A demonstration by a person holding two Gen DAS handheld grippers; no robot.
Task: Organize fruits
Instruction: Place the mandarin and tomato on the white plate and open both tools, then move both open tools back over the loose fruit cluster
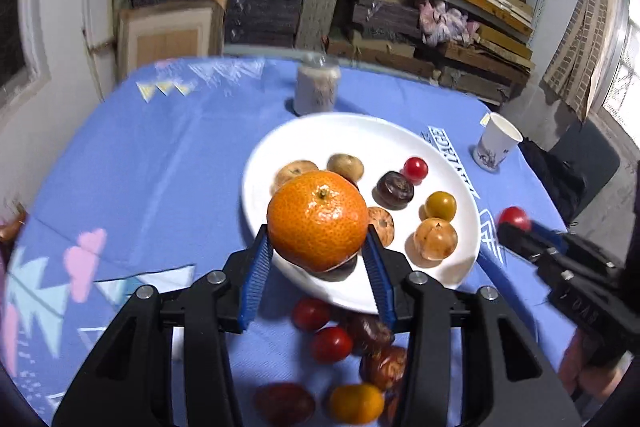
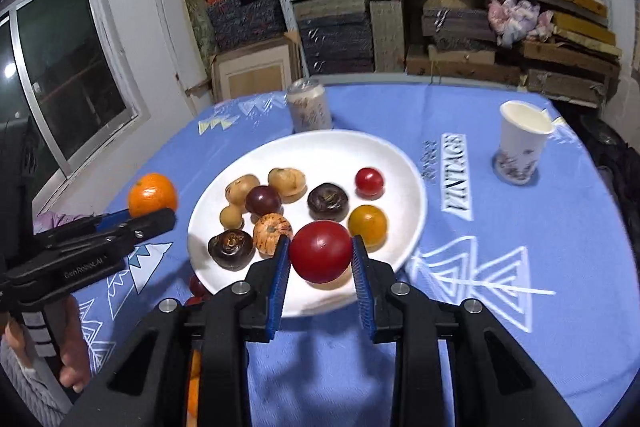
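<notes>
So this is mid-carry on both sides; the left hand-held gripper [image 1: 318, 247] has its blue pads pressed on a big orange mandarin [image 1: 317, 219], jaws only partly open because the fruit fills the gap; the right hand-held gripper [image 2: 320, 259] is clamped narrow on a round red tomato [image 2: 321, 255]. Both fruits hang over the near edge of the white plate [image 2: 400, 163], which sits mid-table on the blue cloth of the table [image 2: 520, 267].

The plate already has a fair crowd; a couple of brown longan-looking ones [image 2: 286, 180] on the far left, two dark purple fruits [image 2: 327, 201], a small red one [image 2: 369, 182] and a yellow one [image 2: 367, 223] on the right. There's still loose stuff off the plate on the near side; small red tomatoes [image 1: 331, 344], a few dark date-like fruits [image 1: 384, 367] and a little orange one [image 1: 356, 403].

My read: the step in hand is dropping these two onto the plate; next move wants each one lowered into a bare patch, and the far half of the plate looks free; the mandarin is bulky, so it needs room or it'll shove the small ones around; then let go gently so nothing rolls off the rim. A can [image 2: 310, 107] and a paper cup [image 2: 520, 143] sit farther back, well clear.
</notes>
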